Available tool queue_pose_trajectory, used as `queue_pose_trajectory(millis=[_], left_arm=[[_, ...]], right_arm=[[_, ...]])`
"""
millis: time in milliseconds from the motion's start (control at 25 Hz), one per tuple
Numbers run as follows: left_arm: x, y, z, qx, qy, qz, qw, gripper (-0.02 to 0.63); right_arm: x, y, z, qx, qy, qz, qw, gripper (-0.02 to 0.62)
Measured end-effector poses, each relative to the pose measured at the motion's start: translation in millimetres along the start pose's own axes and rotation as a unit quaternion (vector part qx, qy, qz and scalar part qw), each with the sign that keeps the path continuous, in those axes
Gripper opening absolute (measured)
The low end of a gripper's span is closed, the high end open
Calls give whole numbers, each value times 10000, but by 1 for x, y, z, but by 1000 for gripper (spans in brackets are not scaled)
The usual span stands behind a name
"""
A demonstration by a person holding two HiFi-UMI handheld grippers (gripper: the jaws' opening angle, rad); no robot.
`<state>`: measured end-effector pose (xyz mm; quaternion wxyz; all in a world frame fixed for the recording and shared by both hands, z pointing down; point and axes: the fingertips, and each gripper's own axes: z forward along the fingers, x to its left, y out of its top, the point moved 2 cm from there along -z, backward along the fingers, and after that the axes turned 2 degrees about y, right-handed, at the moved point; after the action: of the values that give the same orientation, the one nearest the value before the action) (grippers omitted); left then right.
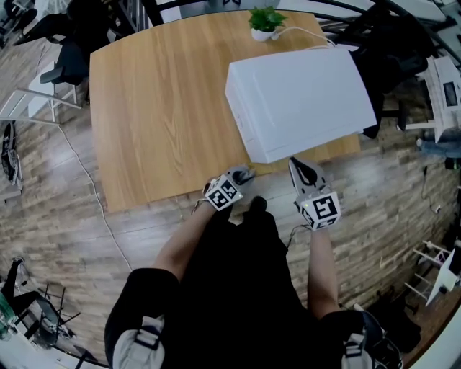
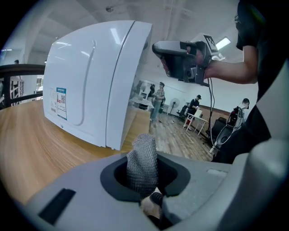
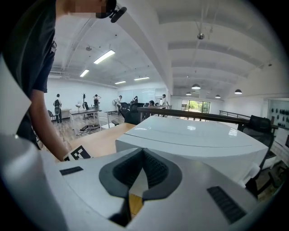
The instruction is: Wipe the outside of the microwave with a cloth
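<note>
The white microwave (image 1: pixel 299 97) stands on the right part of the wooden table (image 1: pixel 158 108), close to its near edge. My left gripper (image 1: pixel 242 177) hovers at that edge, just left of the microwave's near corner, shut on a small grey mesh cloth (image 2: pixel 142 162) that sticks up between its jaws. In the left gripper view the microwave (image 2: pixel 90 76) is a short way ahead, apart from the cloth. My right gripper (image 1: pixel 301 169) is held before the microwave's near side, at about the height of its top (image 3: pixel 194 135). Its jaws are shut with nothing between them.
A small potted plant (image 1: pixel 265 21) stands at the table's far edge, with a white cable (image 1: pixel 306 32) running past it behind the microwave. Bare tabletop lies left of the microwave. Chairs and gear (image 1: pixel 61 65) stand on the wood floor around the table.
</note>
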<state>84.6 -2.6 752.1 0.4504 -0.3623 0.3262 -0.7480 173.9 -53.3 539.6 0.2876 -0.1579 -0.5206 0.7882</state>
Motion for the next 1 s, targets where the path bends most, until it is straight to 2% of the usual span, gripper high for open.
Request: queue_pose_trajectory(millis=[200,440,720,1000], left_arm=[[-4,9,-19,-69,264,-38,9996,48],[-14,28,-51,-390,652,-397,9963,48],[-17,72,-107,-1008,1409,-626,9829,48],[-42,107,-135,-1305,1966,-496,9705,48]], right_arm=[[8,-4,-5,362,134,-25,9993,-2],[10,-6,-19,198,440,-184,9987,-2],[9,-14,-37,207,769,-143,9967,-3],[7,-17,-54,-3,987,-177,9950,-3]])
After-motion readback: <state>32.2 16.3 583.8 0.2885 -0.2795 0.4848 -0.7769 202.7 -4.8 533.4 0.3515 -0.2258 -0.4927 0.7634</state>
